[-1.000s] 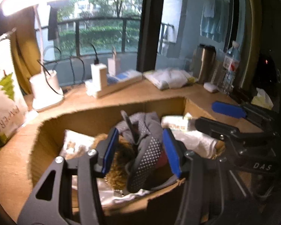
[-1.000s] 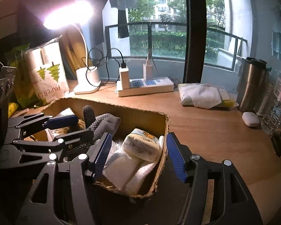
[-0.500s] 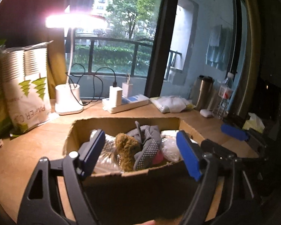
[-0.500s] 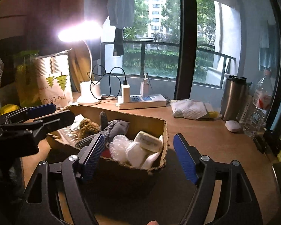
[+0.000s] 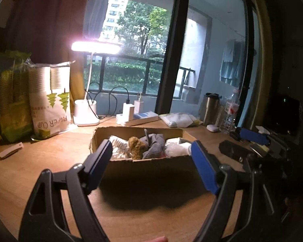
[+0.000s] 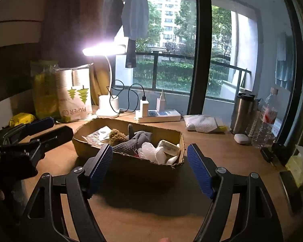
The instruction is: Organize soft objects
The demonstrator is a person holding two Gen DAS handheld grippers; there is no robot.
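Note:
A cardboard box [image 5: 151, 164] stands on the wooden desk, also in the right wrist view [image 6: 131, 166]. It holds a grey dotted glove [image 5: 154, 147], a brown plush [image 5: 137, 145], clear wrapped packets [image 5: 117, 145] and white soft items [image 6: 161, 153]. My left gripper [image 5: 152, 168] is open and empty, back from the box's near side. My right gripper [image 6: 149, 165] is open and empty, also short of the box. Each gripper shows in the other's view: the right one [image 5: 246, 143] and the left one [image 6: 40, 130].
A lit desk lamp [image 6: 109, 104], a power strip [image 6: 158, 115], a paper cup bag [image 6: 74, 98], a folded white cloth [image 6: 202, 123], a steel tumbler [image 6: 242, 111] and a water bottle [image 6: 266, 119] line the desk's far side. A small white device [image 5: 10, 152] lies left.
Both grippers have pulled back and up from the box. The left gripper opened and left the grey glove lying in the box.

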